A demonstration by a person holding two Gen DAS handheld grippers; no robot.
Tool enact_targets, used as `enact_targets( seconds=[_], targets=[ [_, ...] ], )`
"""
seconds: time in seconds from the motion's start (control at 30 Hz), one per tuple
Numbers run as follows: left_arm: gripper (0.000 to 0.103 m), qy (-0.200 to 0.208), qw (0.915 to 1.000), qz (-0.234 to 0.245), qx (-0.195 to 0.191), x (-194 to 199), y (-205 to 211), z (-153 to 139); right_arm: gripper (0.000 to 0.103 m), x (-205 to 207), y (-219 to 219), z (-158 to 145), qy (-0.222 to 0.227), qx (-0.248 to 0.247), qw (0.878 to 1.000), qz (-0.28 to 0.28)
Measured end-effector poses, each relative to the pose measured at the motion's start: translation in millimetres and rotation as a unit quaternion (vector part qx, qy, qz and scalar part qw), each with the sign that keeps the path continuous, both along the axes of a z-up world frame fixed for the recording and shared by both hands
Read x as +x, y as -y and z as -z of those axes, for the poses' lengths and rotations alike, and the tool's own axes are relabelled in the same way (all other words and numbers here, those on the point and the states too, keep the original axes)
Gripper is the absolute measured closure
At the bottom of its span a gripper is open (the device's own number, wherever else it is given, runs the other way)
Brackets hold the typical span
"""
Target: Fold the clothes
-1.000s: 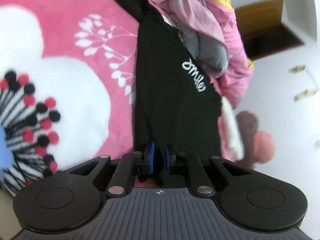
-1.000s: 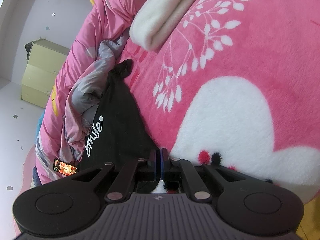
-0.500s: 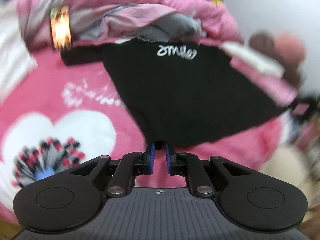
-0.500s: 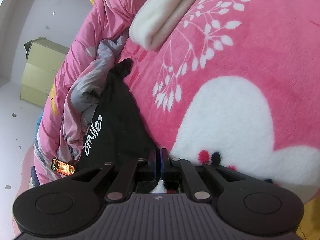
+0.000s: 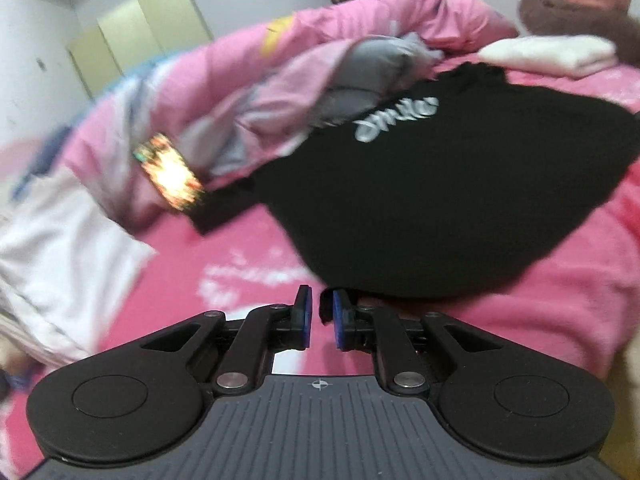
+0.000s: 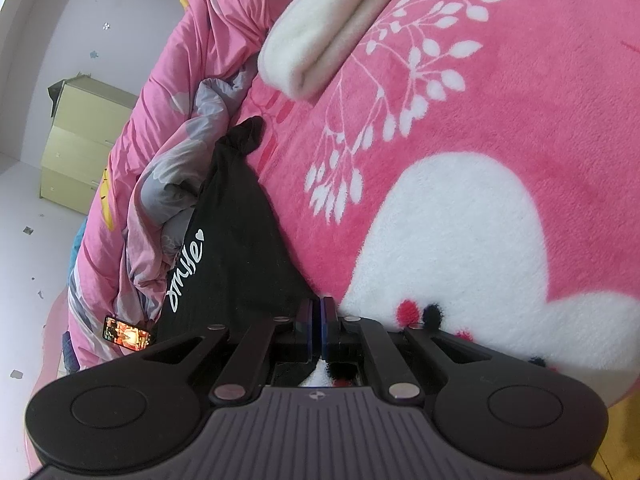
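- Left wrist view, far left: pale green cabinet point(image 5: 132, 36) against the wall; below it a white cloth point(image 5: 60, 248) lies at the left edge of the pink blanket point(image 5: 560, 300). This view is blurred by motion.
- Left of centre: a lit phone point(image 5: 172, 172) rests at the foot of the rumpled pink-and-grey quilt point(image 5: 280, 76).
- Centre: left gripper point(image 5: 320, 312) — jaws slightly apart, a narrow gap between the blue pads point(image 5: 306, 316), nothing in them. The tips sit just short of the near hem of the black T-shirt point(image 5: 440, 184); contact cannot be confirmed.
- Right: the shirt lies spread on the blanket, white lettering toward the quilt. A folded cream blanket point(image 5: 552, 54) lies at far right.
- Right wrist view, left: cabinet point(image 6: 80, 140), then quilt point(image 6: 180, 120), with the phone point(image 6: 128, 330) at its near end.
- Centre: the shirt point(image 6: 240, 240) runs in a narrow stretch from a bunched far end down to the right gripper point(image 6: 319, 330) — jaws pressed together on the shirt's near edge.
- Right: blanket point(image 6: 520, 60) with white heart and leaf print; cream blanket point(image 6: 332, 28) at the far side.
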State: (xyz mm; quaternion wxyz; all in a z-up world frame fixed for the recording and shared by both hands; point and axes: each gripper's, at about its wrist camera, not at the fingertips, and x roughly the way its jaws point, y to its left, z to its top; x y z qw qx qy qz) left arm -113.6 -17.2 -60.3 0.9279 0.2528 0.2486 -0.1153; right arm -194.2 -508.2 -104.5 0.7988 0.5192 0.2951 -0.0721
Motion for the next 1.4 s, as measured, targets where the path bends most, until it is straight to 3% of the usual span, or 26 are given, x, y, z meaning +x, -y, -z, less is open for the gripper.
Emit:
enact_targets(
  seconds=[0.17, 0.23, 0.3, 0.33, 0.37, 0.43, 0.5, 0.53, 0.6, 0.63, 0.73, 0.87, 0.97, 1.03, 1.2, 1.4],
  targets=[
    [0.092, -0.005, 0.9988, -0.045, -0.021, 7, -21, -7, 0.100, 0, 0, 0, 0.001, 0.000, 1.000, 0.000],
    [0.091, -0.035, 0.9940, -0.073, -0.074, 14, -39, -11, 0.100, 0, 0, 0, 0.001, 0.001, 1.000, 0.000],
    [0.092, -0.084, 0.9787, -0.088, -0.166, 22, -62, -15, 0.100, 0, 1, 0, 0.001, 0.001, 1.000, -0.001],
    [0.092, -0.108, 0.9668, -0.095, -0.211, 25, -73, -17, 0.100, 0, 1, 0, 0.001, 0.001, 1.000, -0.001],
    [0.092, -0.138, 0.9489, -0.099, -0.266, 30, -86, -18, 0.100, 0, 1, 0, 0.001, 0.001, 1.000, -0.001],
    [0.092, -0.200, 0.8983, -0.108, -0.376, 41, -107, -11, 0.100, 0, 1, 0, 0.001, 0.001, 1.000, -0.001],
    [0.092, -0.242, 0.8515, -0.119, -0.449, 48, -121, 1, 0.100, 0, 1, 0, 0.001, 0.002, 1.000, -0.001],
    [0.092, -0.258, 0.8353, -0.121, -0.470, 51, -124, 7, 0.100, 1, 1, 0, 0.000, 0.001, 1.000, -0.001],
    [0.092, -0.285, 0.8168, -0.121, -0.487, 55, -122, 16, 0.100, 1, 2, 0, 0.000, 0.002, 1.000, -0.002],
    [0.092, -0.294, 0.8128, -0.121, -0.488, 57, -120, 20, 0.100, 1, 2, 0, 0.000, 0.002, 1.000, -0.002],
    [0.092, -0.291, 0.8362, -0.111, -0.452, 57, -107, 22, 0.100, 1, 3, 0, 0.000, 0.002, 1.000, -0.003],
    [0.092, -0.264, 0.8838, -0.085, -0.377, 52, -86, 17, 0.100, 2, 3, 0, 0.000, 0.001, 1.000, -0.004],
    [0.092, -0.250, 0.9073, -0.071, -0.330, 51, -74, 15, 0.100, 2, 2, 0, 0.000, 0.001, 1.000, -0.004],
    [0.091, -0.245, 0.9178, -0.064, -0.306, 51, -68, 15, 0.100, 1, 2, 0, 0.001, 0.001, 1.000, -0.004],
    [0.093, -0.235, 0.9273, -0.069, -0.283, 50, -61, 14, 0.100, 3, -2, -2, 0.002, -0.016, 1.000, -0.010],
    [0.101, -0.222, 0.9141, -0.094, -0.326, 40, -77, 5, 0.100, -1, -12, -18, 0.008, -0.040, 0.999, -0.018]
  ],
)
